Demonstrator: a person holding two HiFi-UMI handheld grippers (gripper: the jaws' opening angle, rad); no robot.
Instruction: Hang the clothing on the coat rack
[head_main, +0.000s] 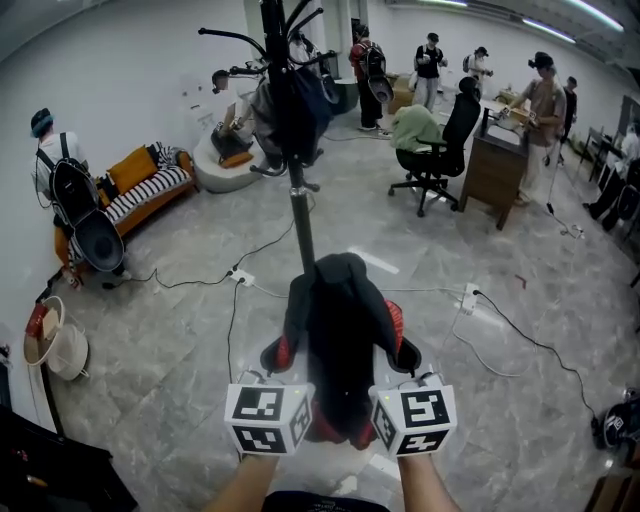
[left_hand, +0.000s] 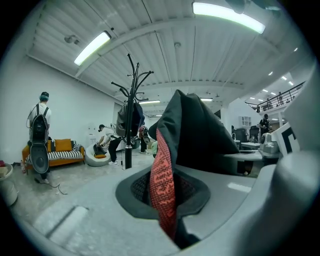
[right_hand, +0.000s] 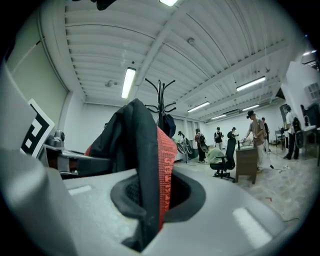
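Nearest me: left gripper (head_main: 280, 358) and right gripper (head_main: 402, 355), side by side, both pointing roughly level. Each gripper view shows the jaws nearly together and clamped on cloth, with a red knit band (left_hand: 162, 190) pinched in the slot. The same band shows on the right (right_hand: 164, 165).

The clothing is a black jacket with red trim (head_main: 340, 330). It is bunched between the two grippers, humped up in the middle, and clear of the floor. It is not on the rack yet.

Further out: a power strip (head_main: 240, 277) and cables on the grey floor (head_main: 180, 340) between me and the rack. Watch footing.

Ahead: the coat rack (head_main: 298, 200), a black pole with curved hooks on top. A dark garment (head_main: 290, 110) already hangs on it. The long hook (head_main: 225, 35) at upper left looks free.

Step in hand, as I read it: carry and approach. To do it well:
- Keep both clamps closed.
- Spread the grippers so the collar opens.
- Lift the jacket above hook height before closing in.
- Aim for the free hook, away from the hung garment.
- Release only once the cloth sits over the hook.

Far background: people, a desk and a sofa, all well apart.
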